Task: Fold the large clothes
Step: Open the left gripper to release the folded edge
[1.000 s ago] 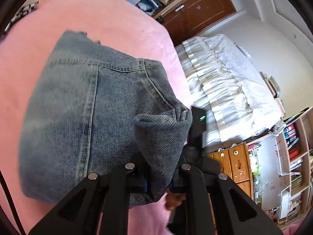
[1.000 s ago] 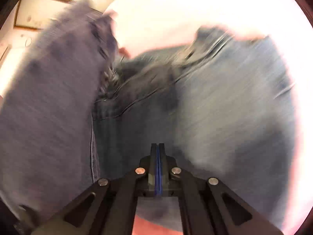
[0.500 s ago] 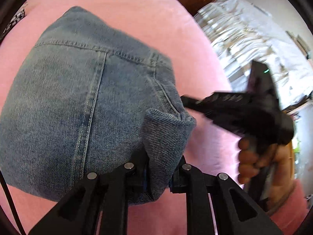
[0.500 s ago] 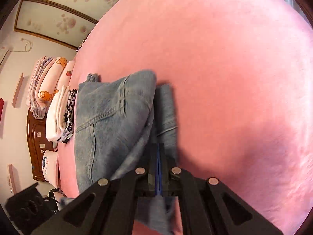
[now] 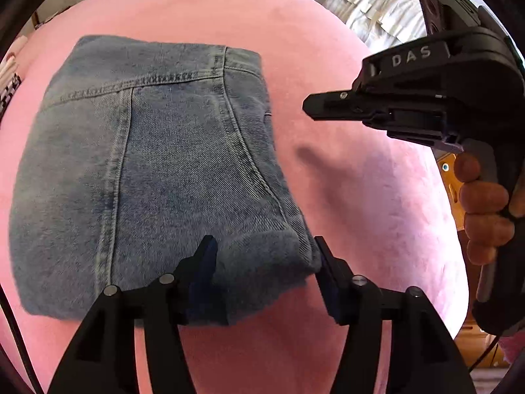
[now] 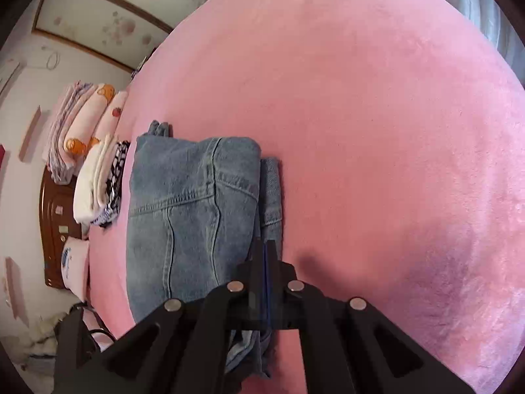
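Lying folded into a compact block on the pink bed (image 5: 344, 49), the jeans (image 5: 157, 170) look nearly done: the legs are doubled over the seat, edges roughly square, with one lower layer peeking out along the side in the right wrist view. By my reading, only letting go, perhaps a last smoothing, and moving the block to the stack of folded laundry (image 6: 95, 180) at the bed's far edge remain.

The left gripper (image 5: 265, 262) points steeply down at the near corner of the jeans; its fingers are opening, and the rolled denim corner sits between them with the pads no longer pressing on it. The right gripper (image 5: 315, 108) hovers above bare bed beside the jeans, apart from them, gripped by a hand (image 5: 485, 207); its fingers are fully closed on nothing.
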Tool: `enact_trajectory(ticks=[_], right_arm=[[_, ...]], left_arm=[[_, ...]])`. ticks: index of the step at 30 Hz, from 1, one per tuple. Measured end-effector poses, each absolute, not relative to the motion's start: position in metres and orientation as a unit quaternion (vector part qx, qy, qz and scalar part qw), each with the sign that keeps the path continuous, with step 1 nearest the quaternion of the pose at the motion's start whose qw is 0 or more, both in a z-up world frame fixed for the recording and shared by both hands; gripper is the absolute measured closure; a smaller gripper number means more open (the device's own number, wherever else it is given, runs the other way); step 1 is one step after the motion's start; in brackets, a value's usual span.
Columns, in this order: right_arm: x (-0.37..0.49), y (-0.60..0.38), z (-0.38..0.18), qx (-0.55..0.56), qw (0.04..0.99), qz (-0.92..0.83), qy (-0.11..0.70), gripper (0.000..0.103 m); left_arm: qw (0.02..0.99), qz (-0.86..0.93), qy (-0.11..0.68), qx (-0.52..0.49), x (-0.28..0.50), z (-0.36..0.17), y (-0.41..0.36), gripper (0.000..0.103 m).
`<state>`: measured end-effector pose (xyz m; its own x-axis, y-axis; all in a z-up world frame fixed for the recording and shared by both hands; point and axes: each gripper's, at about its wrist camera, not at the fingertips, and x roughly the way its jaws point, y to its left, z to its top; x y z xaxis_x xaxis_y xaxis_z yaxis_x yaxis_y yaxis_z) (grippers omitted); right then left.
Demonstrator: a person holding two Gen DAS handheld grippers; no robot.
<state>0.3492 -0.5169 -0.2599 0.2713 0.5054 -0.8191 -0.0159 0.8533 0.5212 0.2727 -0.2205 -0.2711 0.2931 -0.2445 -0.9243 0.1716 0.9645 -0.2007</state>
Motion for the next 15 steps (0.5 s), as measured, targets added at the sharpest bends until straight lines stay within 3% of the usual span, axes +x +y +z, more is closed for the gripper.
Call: enact_trajectory(ticks=[5,15], right_arm=[[0.335,-0.507,-0.246,0.204,0.765,0.182,0.583,0.103],[0.293,-0.470,-0.226,0.203,0.751,0.226,0.586,0.103]], left_arm=[[0.786,-0.138,0.597,-0.082,0.271,-0.238,-0.203,0.030],[0.802,-0.065,0.590,-0.072,0.269,-0.195,-0.138,0.024]])
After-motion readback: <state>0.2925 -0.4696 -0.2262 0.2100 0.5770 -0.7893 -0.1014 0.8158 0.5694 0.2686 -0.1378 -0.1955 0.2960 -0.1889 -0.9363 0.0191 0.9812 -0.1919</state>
